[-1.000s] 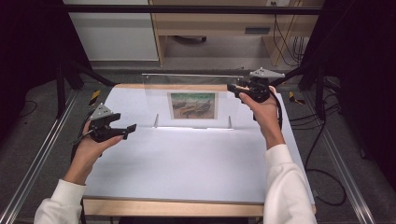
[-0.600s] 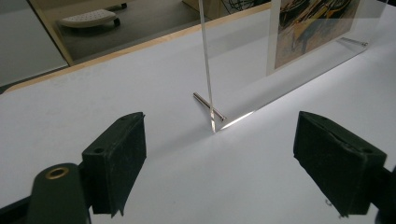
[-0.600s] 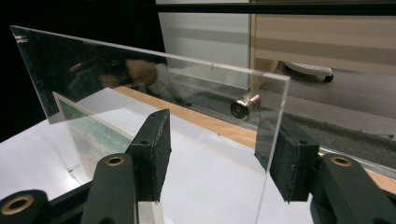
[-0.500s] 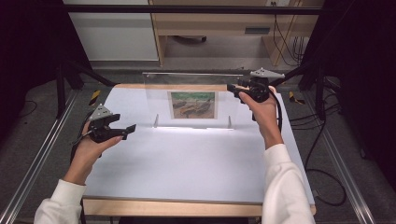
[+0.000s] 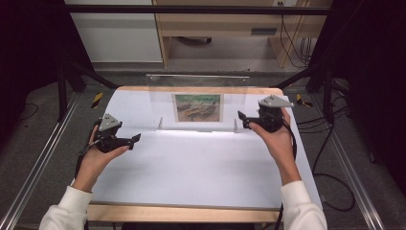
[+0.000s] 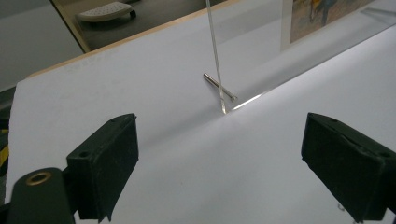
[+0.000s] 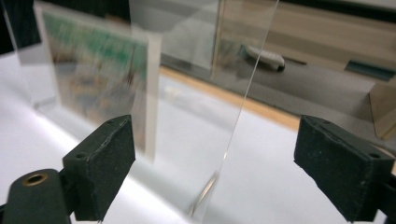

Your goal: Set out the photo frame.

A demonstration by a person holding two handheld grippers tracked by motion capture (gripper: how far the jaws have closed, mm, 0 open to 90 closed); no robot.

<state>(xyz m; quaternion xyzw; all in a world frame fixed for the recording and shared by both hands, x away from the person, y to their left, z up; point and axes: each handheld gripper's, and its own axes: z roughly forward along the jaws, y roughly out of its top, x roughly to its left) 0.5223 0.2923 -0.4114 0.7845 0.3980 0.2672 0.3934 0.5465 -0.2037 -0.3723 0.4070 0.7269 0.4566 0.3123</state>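
Note:
A clear acrylic picture stand [image 5: 160, 103] stands upright on the white table [image 5: 201, 167], with a green-brown picture [image 5: 198, 107] in its middle. My right gripper [image 5: 241, 117] is at the stand's right end. Its jaws have just been opening and stand wide; the stand's edge [image 7: 247, 93] runs between them, untouched, with the picture [image 7: 98, 74] to the left. My left gripper [image 5: 136, 139] hovers left of the stand. Its jaws have also just been opening, and nothing is between them [image 6: 224, 172]. Ahead are the stand's left edge [image 6: 214, 51] and a metal foot pin [image 6: 219, 87].
A wooden desk [image 5: 215, 24] stands behind the table. Metal rails [image 5: 43, 158] run along both sides. Cables [image 5: 330, 143] lie on the floor at the right. A wooden strip [image 5: 182, 213] borders the table's near edge.
My right gripper has come down from the stand's upper right corner towards the table and opened its jaws. The left hand has stayed put.

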